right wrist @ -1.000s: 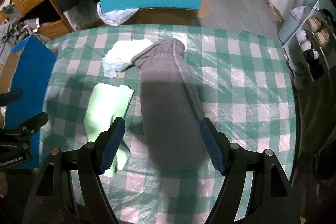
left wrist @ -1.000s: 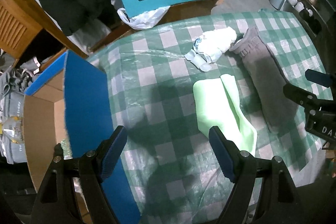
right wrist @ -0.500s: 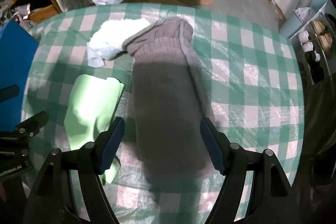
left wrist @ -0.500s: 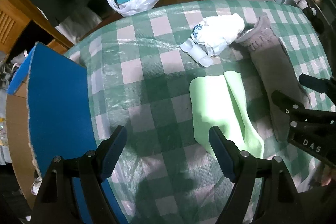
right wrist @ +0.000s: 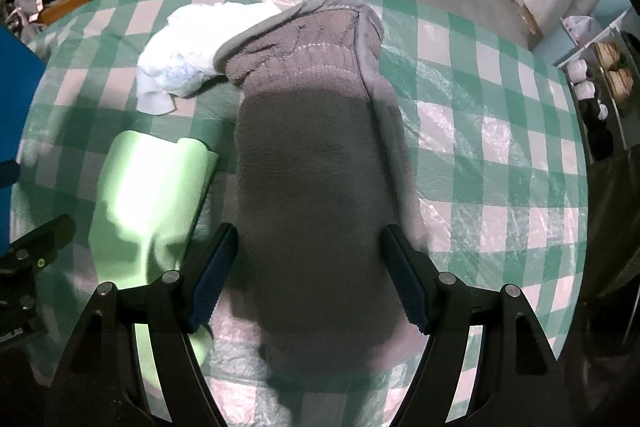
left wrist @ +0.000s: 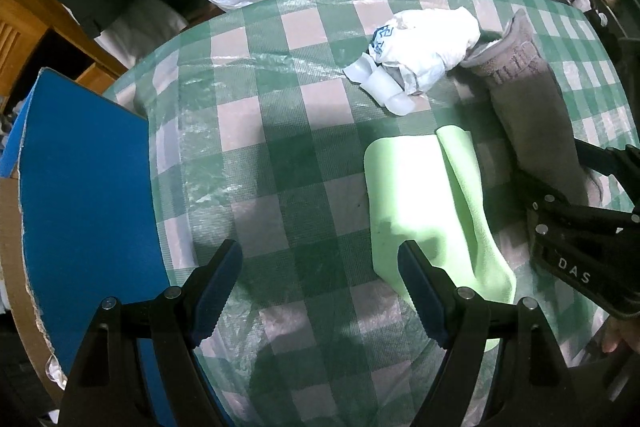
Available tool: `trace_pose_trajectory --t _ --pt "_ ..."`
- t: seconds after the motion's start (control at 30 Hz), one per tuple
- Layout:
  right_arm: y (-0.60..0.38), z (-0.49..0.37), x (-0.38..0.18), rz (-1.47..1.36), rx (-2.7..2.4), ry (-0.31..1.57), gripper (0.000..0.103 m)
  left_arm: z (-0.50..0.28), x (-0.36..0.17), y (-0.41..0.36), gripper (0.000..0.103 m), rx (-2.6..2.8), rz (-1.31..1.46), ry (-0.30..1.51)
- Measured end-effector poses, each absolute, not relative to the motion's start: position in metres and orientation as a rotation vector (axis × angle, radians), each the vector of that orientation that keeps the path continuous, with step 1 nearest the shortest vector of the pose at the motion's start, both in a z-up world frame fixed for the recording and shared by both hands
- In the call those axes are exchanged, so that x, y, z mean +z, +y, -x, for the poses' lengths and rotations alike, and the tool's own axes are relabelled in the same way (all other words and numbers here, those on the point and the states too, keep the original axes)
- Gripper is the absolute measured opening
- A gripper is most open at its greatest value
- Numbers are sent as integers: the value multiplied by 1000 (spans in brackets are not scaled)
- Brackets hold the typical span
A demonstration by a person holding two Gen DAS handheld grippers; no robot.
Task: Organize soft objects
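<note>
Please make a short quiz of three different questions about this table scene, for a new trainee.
1. True or false: the right gripper is shut on the grey fleece garment.
2. Which lies nearest the left gripper? A) white bundle B) light green cloth C) grey fleece garment
3. Fill in: the table cover is checked green and ____.

Key: 1 false; 2 B; 3 white.
</note>
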State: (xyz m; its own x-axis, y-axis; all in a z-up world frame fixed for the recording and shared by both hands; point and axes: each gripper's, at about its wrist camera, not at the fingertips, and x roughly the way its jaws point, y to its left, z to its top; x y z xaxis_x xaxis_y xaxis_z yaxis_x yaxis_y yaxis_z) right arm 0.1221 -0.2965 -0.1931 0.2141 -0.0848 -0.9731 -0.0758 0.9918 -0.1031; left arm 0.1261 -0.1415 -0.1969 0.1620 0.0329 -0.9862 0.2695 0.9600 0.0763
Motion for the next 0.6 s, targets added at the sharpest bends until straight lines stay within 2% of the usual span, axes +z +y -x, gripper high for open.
trace_pose_trajectory --t 0.1,0.17,0.27,0.37,0.6 --pt "-299 -121 -193 128 -1 1351 69 -126 -197 -143 82 -179 -255 1405" --pt "-301 -121 -191 134 -1 1351 46 -125 -195 -145 82 -183 -258 1402" --pt "-306 -119 -182 104 13 1337 29 -123 -194 -147 82 -190 -258 1399" --pt "-311 -117 -176 66 25 1330 23 -121 -192 -152 82 -196 -258 1398" --pt "-317 -106 -163 25 30 1307 21 -118 -189 -164 82 -205 -258 1403"
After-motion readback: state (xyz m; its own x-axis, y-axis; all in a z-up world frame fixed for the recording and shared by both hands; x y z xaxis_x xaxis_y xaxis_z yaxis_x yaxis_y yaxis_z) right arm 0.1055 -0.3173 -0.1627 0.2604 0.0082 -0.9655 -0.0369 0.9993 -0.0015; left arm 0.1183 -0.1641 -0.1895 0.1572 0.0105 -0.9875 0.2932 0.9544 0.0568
